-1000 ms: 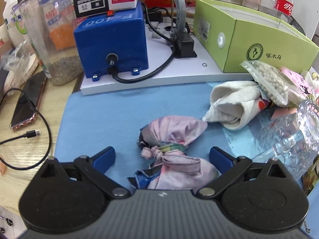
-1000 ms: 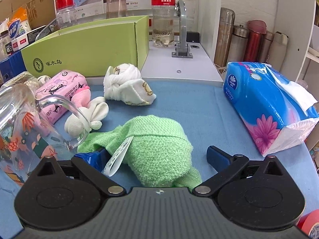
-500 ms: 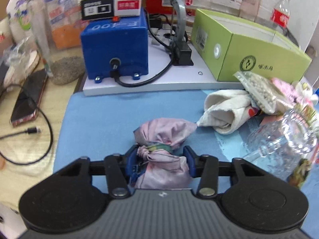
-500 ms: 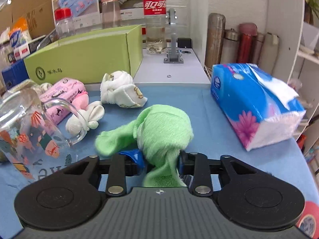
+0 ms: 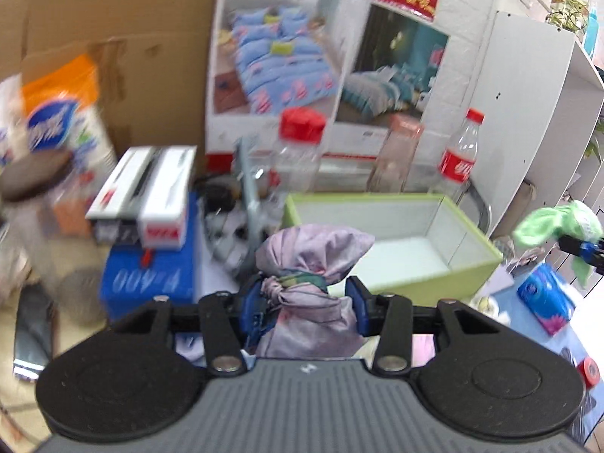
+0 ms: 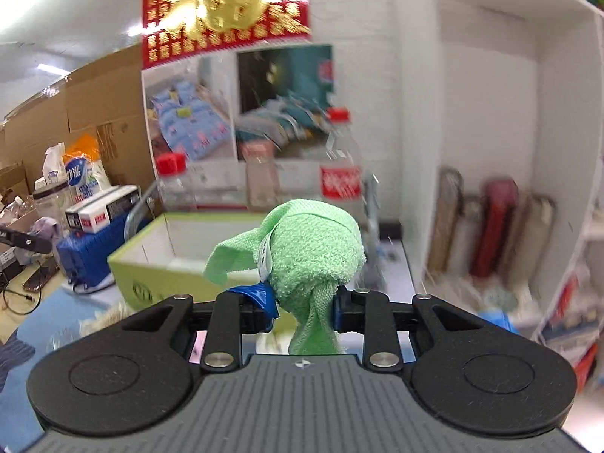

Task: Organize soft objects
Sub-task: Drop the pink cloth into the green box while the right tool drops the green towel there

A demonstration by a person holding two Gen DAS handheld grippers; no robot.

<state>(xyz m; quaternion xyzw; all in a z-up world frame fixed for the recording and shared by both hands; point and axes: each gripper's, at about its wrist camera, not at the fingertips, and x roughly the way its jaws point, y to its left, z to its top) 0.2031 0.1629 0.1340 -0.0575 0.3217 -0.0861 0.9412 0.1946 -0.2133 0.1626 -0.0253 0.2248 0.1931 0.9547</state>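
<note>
My left gripper [image 5: 304,307] is shut on a knotted lilac cloth bundle [image 5: 313,264] and holds it in the air. Just beyond it stands the open green box [image 5: 468,264] with a white inside. My right gripper [image 6: 302,307] is shut on a knotted green towel [image 6: 313,249], also lifted off the table, with the same green box [image 6: 151,268] behind and to its left. In the left wrist view the green towel [image 5: 555,222] hangs at the far right edge. The left wrist view is blurred on its left side.
A blue machine [image 5: 147,279] with white cartons [image 5: 147,196] on top stands left of the box. Clear bottles [image 5: 458,158] and jars line the wall behind. A blue tissue pack [image 5: 547,298] lies on the blue mat at right. Metal flasks [image 6: 494,222] stand in a white shelf.
Both grippers closed on their bundles, the lilac one at left, the green towel at right, and then rose well above the blue mat, tilting up toward the wall and the box.
</note>
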